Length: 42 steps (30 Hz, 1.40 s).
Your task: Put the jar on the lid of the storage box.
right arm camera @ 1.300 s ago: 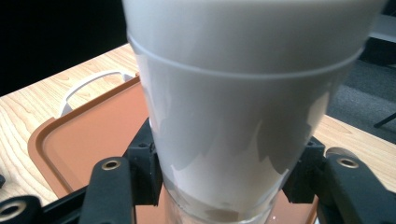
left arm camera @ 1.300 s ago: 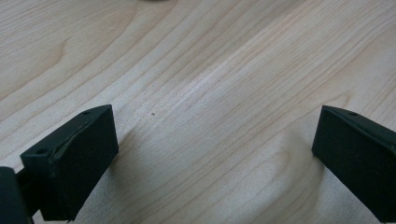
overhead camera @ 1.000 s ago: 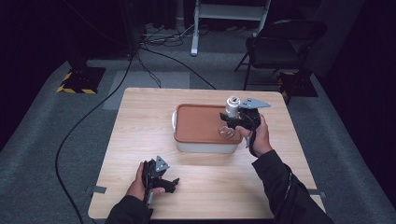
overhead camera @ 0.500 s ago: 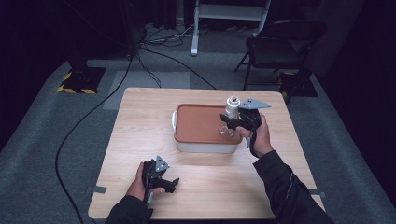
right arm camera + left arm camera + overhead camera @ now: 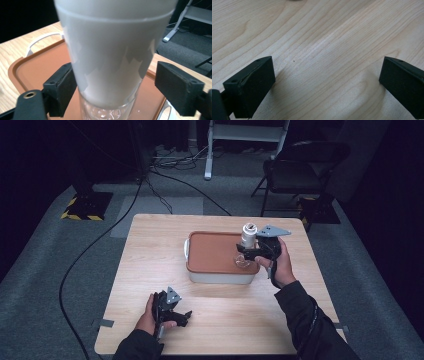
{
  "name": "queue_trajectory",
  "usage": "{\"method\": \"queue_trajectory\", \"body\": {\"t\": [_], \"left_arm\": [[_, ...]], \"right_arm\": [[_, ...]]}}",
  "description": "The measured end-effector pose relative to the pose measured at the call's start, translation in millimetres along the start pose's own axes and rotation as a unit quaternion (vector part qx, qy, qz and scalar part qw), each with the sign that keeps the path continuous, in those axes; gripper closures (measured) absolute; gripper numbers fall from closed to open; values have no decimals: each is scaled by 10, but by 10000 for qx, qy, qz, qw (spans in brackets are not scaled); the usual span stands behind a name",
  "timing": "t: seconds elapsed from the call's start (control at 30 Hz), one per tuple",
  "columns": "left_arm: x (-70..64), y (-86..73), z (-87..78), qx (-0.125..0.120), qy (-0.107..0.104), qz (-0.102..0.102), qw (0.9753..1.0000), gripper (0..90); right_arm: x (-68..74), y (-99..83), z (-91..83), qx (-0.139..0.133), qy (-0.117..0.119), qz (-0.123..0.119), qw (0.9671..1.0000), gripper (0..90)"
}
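My right hand-held gripper [image 5: 110, 92] brackets a tall glass [image 5: 110, 57] standing upright, long axis vertical, on the brown lid [image 5: 212, 251] of a white rectangular container [image 5: 220, 277] near the tabletop's [image 5: 150, 245] far right. The glass is clear and thick at its base, frosted white above, widening toward the top. One jaw touches its side; the other stands clear, so the jaws are open and not clamping. My left hand-held gripper [image 5: 324, 82] rests low over pale, fine-grained wood near the front edge, its blocky black jaws spread wide, holding nothing.
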<state>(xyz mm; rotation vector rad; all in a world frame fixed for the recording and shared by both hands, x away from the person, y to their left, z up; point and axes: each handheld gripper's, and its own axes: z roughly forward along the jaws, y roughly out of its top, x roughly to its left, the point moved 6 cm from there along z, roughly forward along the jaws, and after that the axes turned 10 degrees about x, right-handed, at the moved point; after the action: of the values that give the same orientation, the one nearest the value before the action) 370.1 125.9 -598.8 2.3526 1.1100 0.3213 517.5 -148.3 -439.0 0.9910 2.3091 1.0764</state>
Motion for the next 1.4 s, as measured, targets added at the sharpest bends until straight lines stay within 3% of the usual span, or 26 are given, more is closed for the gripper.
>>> {"method": "queue_trajectory", "body": {"t": [0.43, 0.67, 1.0, 1.4], "left_arm": [[0, 0, 0, -1, 0, -2, 10000, 3], [0, 0, 0, -3, -1, 1, 10000, 3], [0, 0, 0, 0, 0, 0, 10000, 3], [0, 0, 0, -1, 2, 0, 10000, 3]], "right_arm": [[30, -32, 7, 70, 41, -196, 9998, 78], [57, -70, 8, 171, 234, -341, 9990, 17], [53, -89, -14, 210, -1, -553, 9983, 17], [125, -124, 12, 404, 40, -799, 9960, 17]]}}
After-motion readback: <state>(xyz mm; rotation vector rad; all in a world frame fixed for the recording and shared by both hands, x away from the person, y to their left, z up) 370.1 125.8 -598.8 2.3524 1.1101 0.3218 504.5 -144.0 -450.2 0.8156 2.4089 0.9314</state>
